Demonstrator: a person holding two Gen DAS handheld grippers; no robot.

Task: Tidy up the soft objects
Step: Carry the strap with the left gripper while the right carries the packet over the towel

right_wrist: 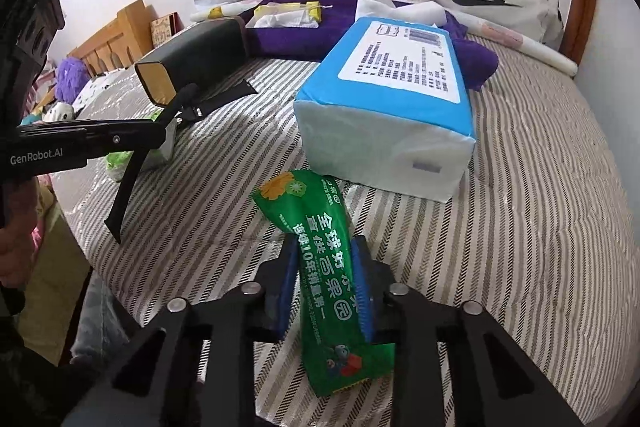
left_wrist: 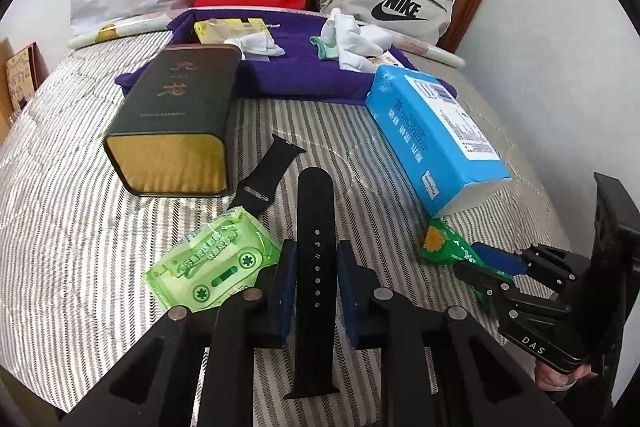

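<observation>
The left gripper [left_wrist: 316, 287] is closed on a black watch strap [left_wrist: 315, 267], lifted off the striped bedspread [left_wrist: 80, 227] just in front of the blue tissue pack [left_wrist: 432, 135]; the right gripper [right_wrist: 326, 287] pinches a green snack packet [right_wrist: 328, 267] in narrow jaws, its far end touching that tissue pack.
</observation>
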